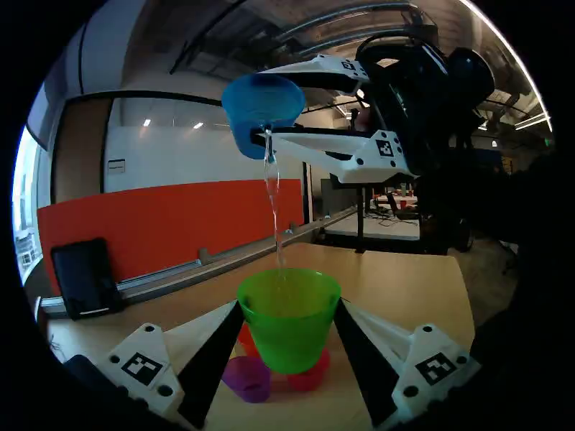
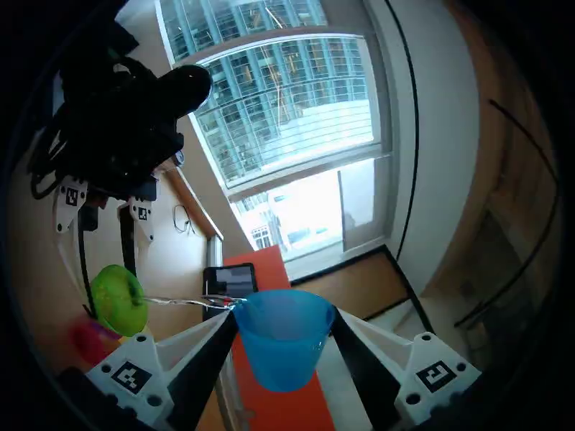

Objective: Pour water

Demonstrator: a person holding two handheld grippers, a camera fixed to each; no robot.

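Observation:
In the left gripper view my left gripper (image 1: 287, 327) is shut on a green cup (image 1: 289, 316), held upright above the wooden table (image 1: 402, 287). Above it the right gripper (image 1: 284, 118) holds a blue cup (image 1: 260, 111) tipped over, and a thin stream of water (image 1: 273, 208) falls from its rim into the green cup. In the right gripper view my right gripper (image 2: 285, 337) is shut on the blue cup (image 2: 282, 345); the water stream (image 2: 187, 302) runs toward the green cup (image 2: 117, 299), which the left gripper (image 2: 108, 291) holds.
A purple cup (image 1: 248, 377) and a red cup (image 1: 309, 375) stand on the table under the green cup. A dark tablet (image 1: 85, 276) leans against the orange wall panel (image 1: 165, 223) at the table's far left edge. Large windows (image 2: 287, 108) lie behind.

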